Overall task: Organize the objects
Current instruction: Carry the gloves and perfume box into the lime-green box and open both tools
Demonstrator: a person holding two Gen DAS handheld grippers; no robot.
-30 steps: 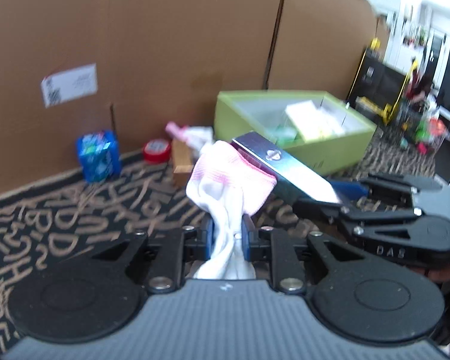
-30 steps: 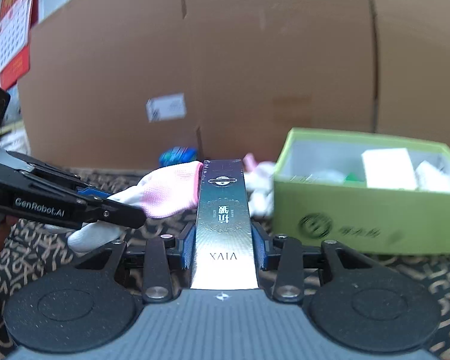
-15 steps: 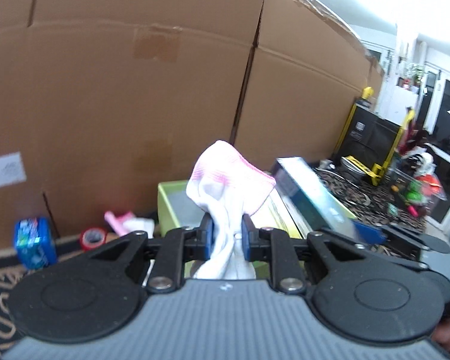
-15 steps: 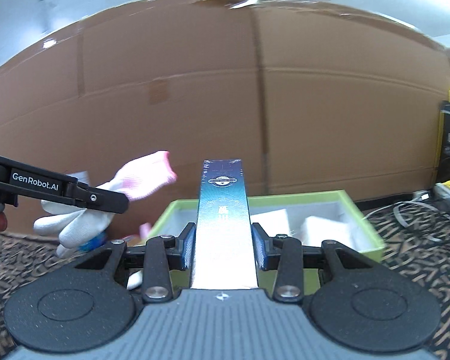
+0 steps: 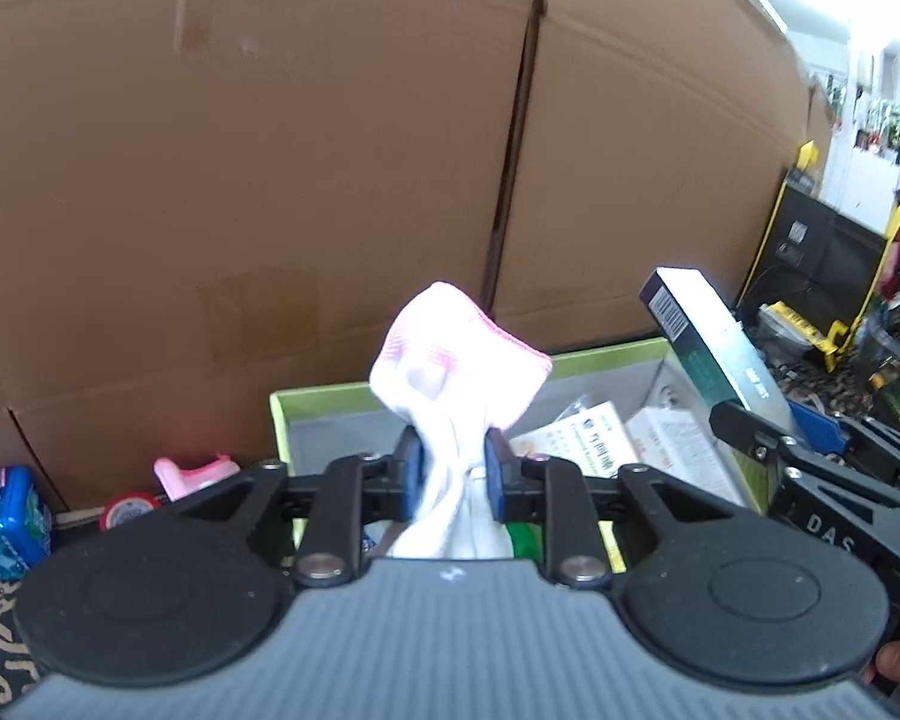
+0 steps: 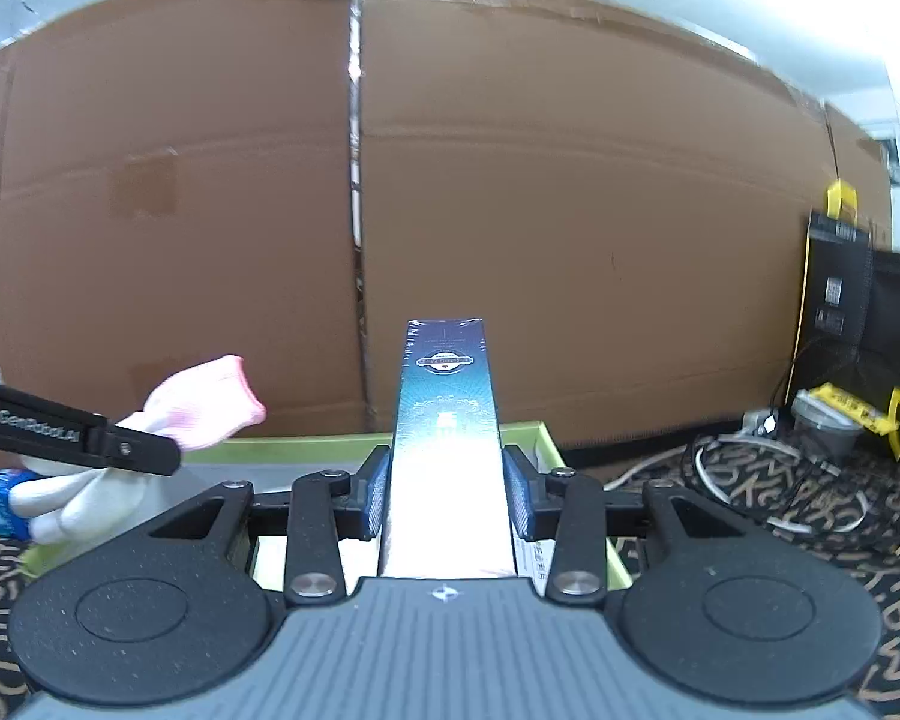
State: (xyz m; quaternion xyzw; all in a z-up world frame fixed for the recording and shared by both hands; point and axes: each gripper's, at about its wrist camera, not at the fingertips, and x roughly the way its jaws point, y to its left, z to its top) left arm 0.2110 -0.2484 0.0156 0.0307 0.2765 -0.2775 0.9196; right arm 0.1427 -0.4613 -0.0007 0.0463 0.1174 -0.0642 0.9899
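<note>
My left gripper [image 5: 450, 474] holds a white glove with a pink cuff [image 5: 456, 372] upright over the left half of the green box [image 5: 606, 351]. Its jaws are opening, and the glove still fills the gap between the pads. My right gripper [image 6: 447, 492] is shut on a long blue box [image 6: 447, 438] that points forward over the green box's right end [image 6: 306, 444]. In the left wrist view the long box [image 5: 708, 348] slants above white packets inside the green box. In the right wrist view the glove [image 6: 204, 402] hangs from the left gripper [image 6: 150, 453] at the left.
A tall cardboard wall [image 5: 270, 180] stands right behind the green box. A blue pack [image 5: 3, 519], a red tape roll [image 5: 127, 513] and a pink item [image 5: 192, 471] lie left of the box. Cables [image 6: 750, 480] and a black and yellow bag [image 6: 858, 324] lie at the right on the patterned carpet.
Both grippers have carried their loads from the carpet in front to above the green box, which now lies right under them. The left pads stand slightly wider around the glove.
</note>
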